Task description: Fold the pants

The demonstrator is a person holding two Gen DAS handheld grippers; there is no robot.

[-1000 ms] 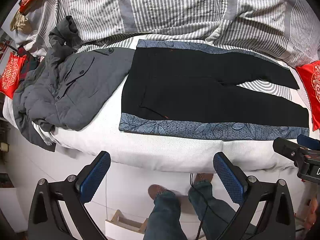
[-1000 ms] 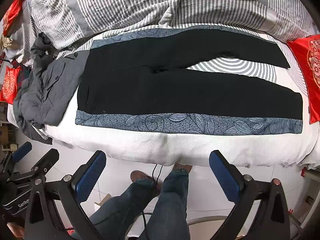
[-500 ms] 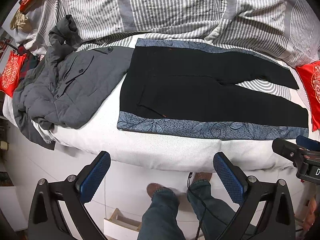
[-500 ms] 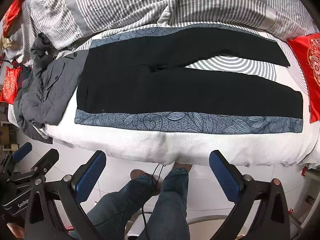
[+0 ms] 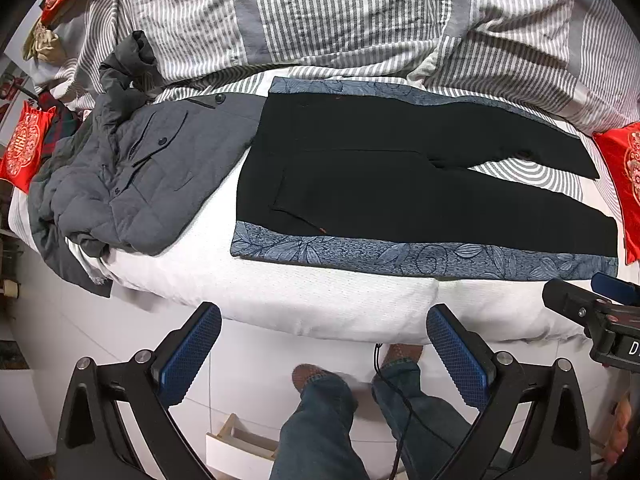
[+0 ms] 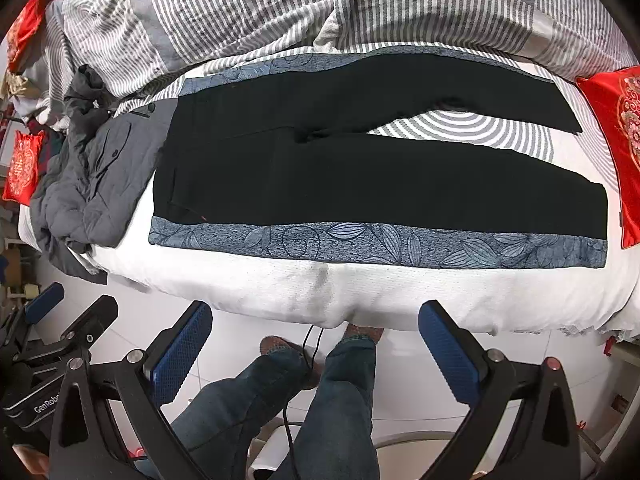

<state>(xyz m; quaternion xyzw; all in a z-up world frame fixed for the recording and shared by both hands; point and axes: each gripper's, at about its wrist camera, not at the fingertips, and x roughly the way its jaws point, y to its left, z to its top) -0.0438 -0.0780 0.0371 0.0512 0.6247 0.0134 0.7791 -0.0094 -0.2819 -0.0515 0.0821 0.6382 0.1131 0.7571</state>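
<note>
Both hand-held grippers, left point(image 5: 323, 356) and right point(image 6: 315, 350), hang open over the flat pants point(image 5: 400, 188) (spread ready for folding).

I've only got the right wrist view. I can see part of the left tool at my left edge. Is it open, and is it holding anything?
Observer: The left wrist view shows the left tool wide open and empty. It is off the near edge of the bed, facing the waist end of the black pants.
Operator: Anything on the floor below it that I can't see?
Observer: Yes, a light-coloured open box sits on the floor, just left of the person's feet.
</note>
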